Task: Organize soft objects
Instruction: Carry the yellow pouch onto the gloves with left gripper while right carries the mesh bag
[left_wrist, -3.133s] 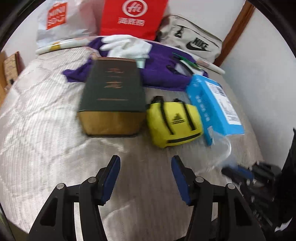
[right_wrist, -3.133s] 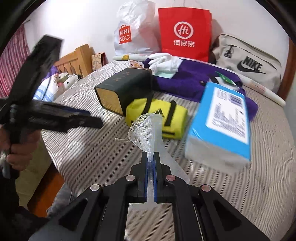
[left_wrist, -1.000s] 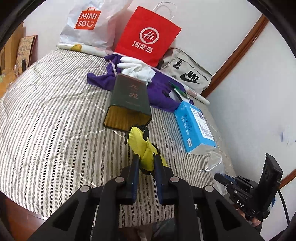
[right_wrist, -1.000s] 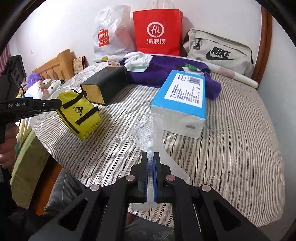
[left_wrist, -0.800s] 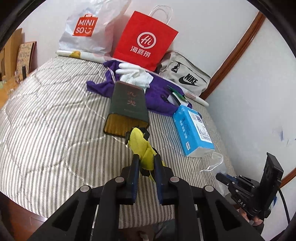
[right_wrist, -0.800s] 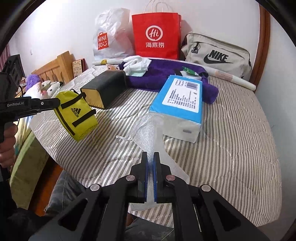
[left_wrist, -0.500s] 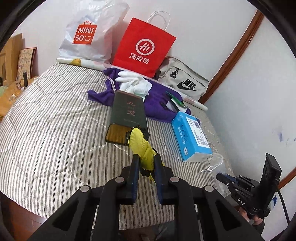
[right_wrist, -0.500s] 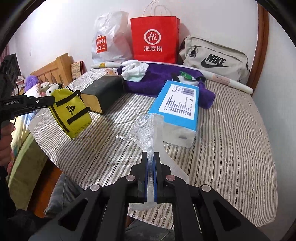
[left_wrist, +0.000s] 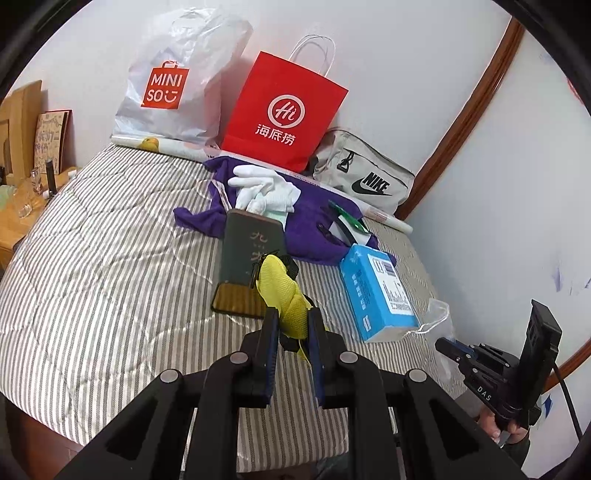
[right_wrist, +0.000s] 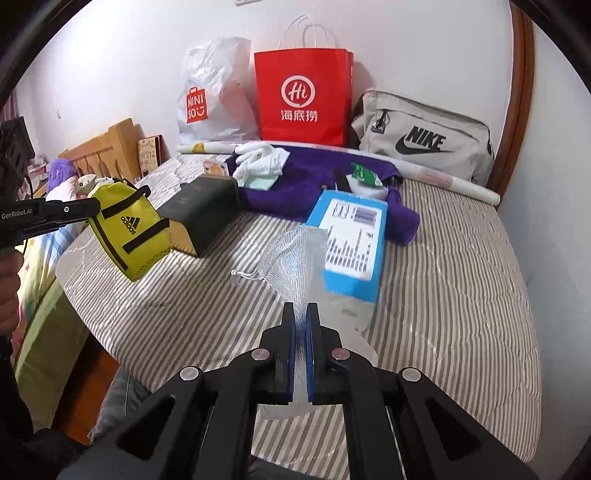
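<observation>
We pinch the yellow pouch (left_wrist: 282, 291) in our left gripper (left_wrist: 291, 325) and hold it off the bed (left_wrist: 103, 266), in front of the dark box (left_wrist: 247, 254). Our right gripper (right_wrist: 301, 325) clamps the mesh bag (right_wrist: 295, 258), raised just before the blue pack (right_wrist: 351, 236).

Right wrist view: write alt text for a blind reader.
The right gripper pinches a clear mesh drawstring bag above a striped bed. At left, the left gripper holds up a yellow Adidas pouch; a blue box lies behind.
</observation>
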